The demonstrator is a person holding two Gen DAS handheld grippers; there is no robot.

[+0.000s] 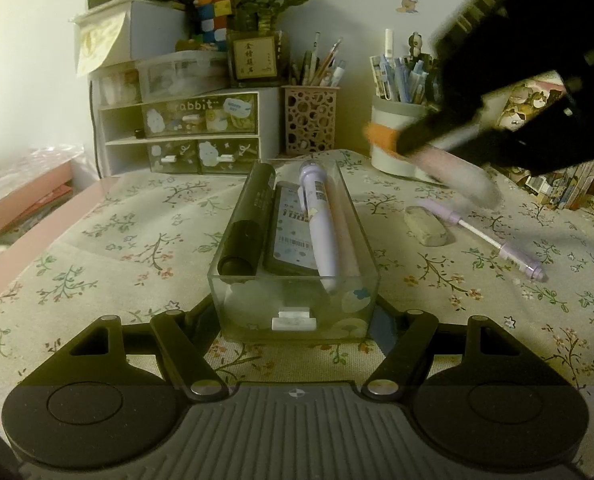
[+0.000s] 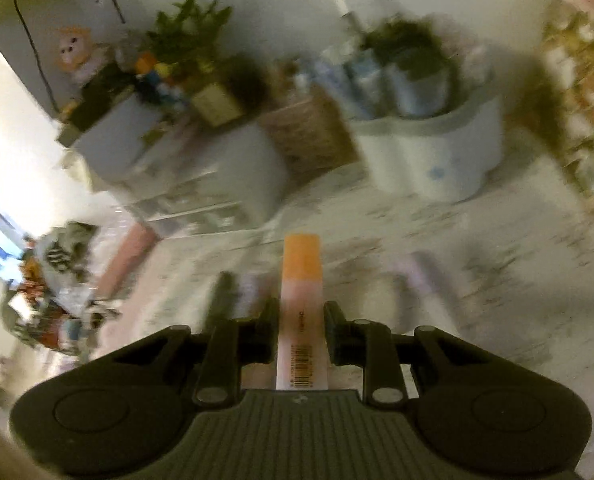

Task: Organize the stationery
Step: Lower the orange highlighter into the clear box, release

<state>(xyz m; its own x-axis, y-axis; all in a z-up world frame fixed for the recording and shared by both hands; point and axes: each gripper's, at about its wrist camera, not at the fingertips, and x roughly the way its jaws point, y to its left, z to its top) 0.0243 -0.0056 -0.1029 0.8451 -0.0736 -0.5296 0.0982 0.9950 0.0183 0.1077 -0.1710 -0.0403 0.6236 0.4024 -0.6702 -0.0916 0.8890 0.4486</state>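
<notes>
On the floral tablecloth stands a clear plastic box (image 1: 233, 308), long side running away from me. In it lie a black marker (image 1: 249, 220), a purple pen (image 1: 321, 220) and a flat dark case (image 1: 287, 232). My left gripper (image 1: 295, 310) is shut on the box's near end, one finger on each side wall. My right gripper (image 2: 302, 312) is shut on a pink highlighter (image 2: 300, 300) with an orange cap, which points forward. In the left wrist view the highlighter (image 1: 457, 172) is a blur in the air to the right of the box. A grey eraser (image 1: 425, 226) and a purple-and-white pen (image 1: 497, 240) lie beneath it.
At the back stand a white drawer unit (image 1: 185, 132), a pink perforated pen holder (image 1: 309, 120) and a white pen cup (image 1: 397, 136). A potted plant (image 1: 257, 48) sits on the drawers. Books (image 1: 565, 184) are stacked at the right and pink boxes (image 1: 25, 204) at the left.
</notes>
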